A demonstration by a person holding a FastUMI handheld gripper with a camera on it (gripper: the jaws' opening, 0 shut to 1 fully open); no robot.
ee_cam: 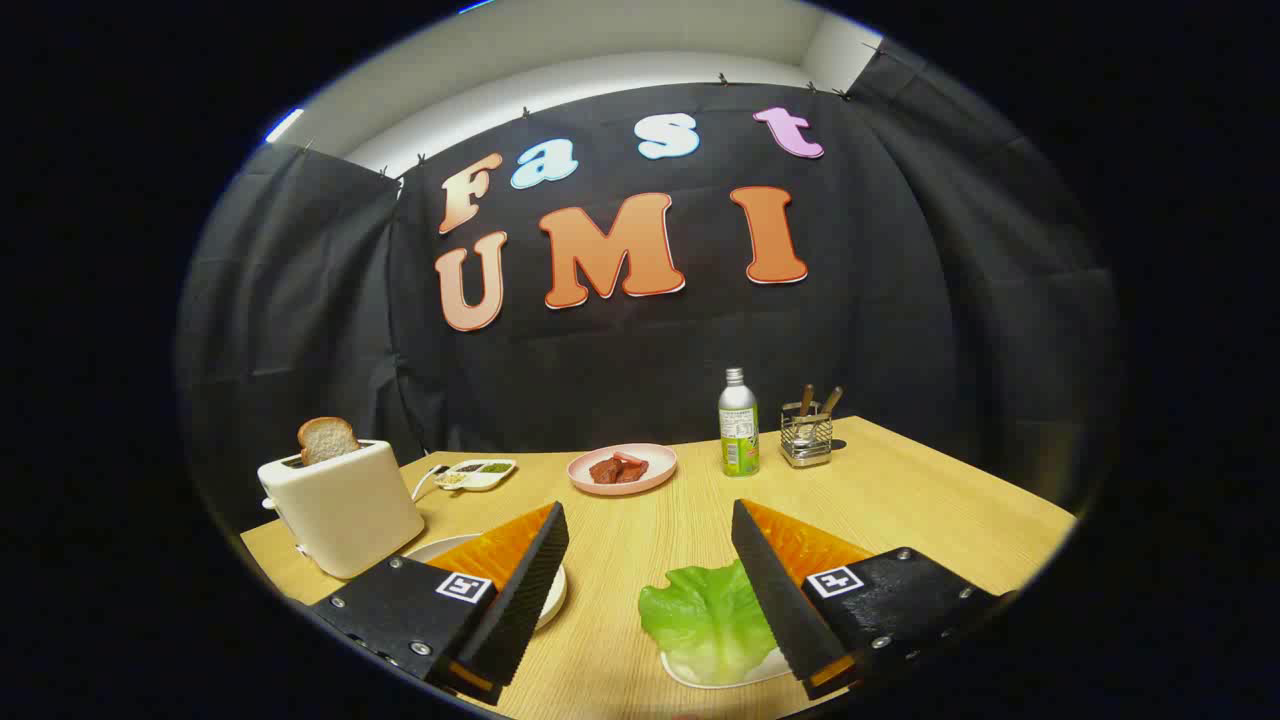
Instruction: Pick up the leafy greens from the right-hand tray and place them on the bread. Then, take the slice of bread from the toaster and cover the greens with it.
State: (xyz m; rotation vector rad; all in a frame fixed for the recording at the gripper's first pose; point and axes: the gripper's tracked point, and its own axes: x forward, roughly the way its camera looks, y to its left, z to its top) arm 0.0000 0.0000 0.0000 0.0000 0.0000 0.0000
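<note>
Gripper view looks across a pale wooden table (900, 490) that carries everything, and the order here runs from that table down to the small things. At the left edge stands a cream toaster (345, 505) with a slice of bread (326, 438) poking up out of its slot, untouched. The gripper (650, 540) hangs over the near part of the table with its fingers spread wide and nothing between them but bare wood. A white plate (555, 590) lies mostly hidden under the left finger; whether the base bread sits on it I cannot tell. Just inside the right finger, partly covered by it, a green lettuce leaf (705, 620) rests on the white tray (720, 675), which is the task's first object. Farther off are a pink plate of red meat pieces (622, 468), a small divided dish of seasonings (478, 472), a green and silver bottle (738, 432), and a wire holder with wooden-handled utensils (806, 432). I judge the work to be at its opening step: the greens are not yet picked up. The next move calls for shifting the gripper to the right and lowering it so the leaf comes between the fingers, then closing gently on its thicker part, since a thin leaf may slip or tear.
</note>
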